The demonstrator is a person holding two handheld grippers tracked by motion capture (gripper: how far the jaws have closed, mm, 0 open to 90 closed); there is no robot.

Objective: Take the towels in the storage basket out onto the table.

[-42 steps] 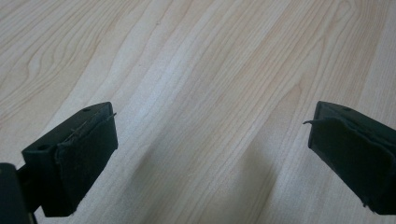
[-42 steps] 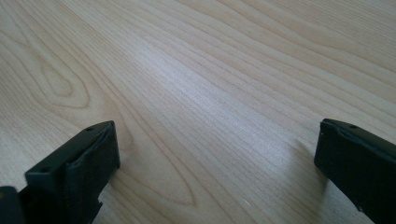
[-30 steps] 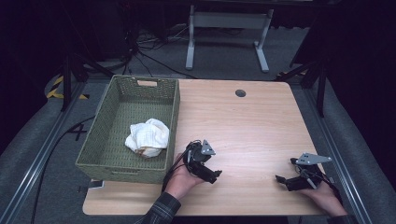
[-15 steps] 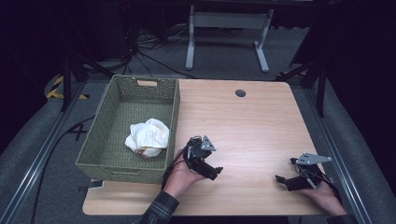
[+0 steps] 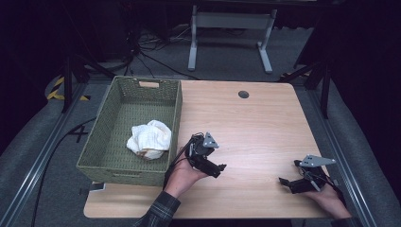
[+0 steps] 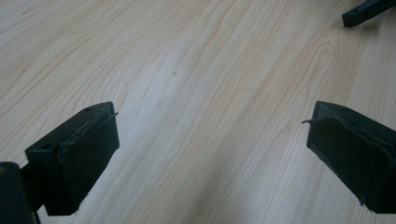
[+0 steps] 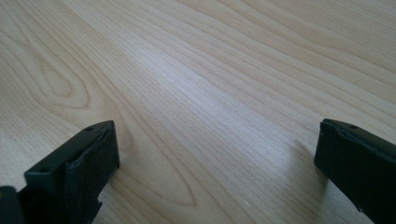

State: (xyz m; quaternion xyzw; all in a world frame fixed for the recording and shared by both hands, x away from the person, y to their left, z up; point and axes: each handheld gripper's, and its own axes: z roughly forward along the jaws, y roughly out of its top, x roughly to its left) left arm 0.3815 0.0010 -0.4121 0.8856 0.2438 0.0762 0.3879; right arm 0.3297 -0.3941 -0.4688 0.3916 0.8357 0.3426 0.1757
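The left gripper (image 5: 218, 169) was held low over the wooden table (image 5: 265, 123), just beside the near right corner of the green woven basket (image 5: 106, 146), with its jaws spread wide and nothing between them; in the left gripper view only bare wood grain was seen past the pads (image 6: 86, 154). The right gripper (image 5: 285, 181) was rested near the table's near right edge, well apart from the left one, its jaws likewise parted and empty over bare wood. A crumpled white cloth (image 5: 150, 138) was seen lying inside the basket, toward its near right part, close to the wall nearest the left gripper and touched by neither tool.

The step in hand was judged to be a pause beside the basket, with the cloth as the nearest thing to be handled. For a next move, the left gripper would need to be lifted over the basket wall, turned down toward the cloth and closed on a raised fold. A snag on the woven rim was judged the main risk
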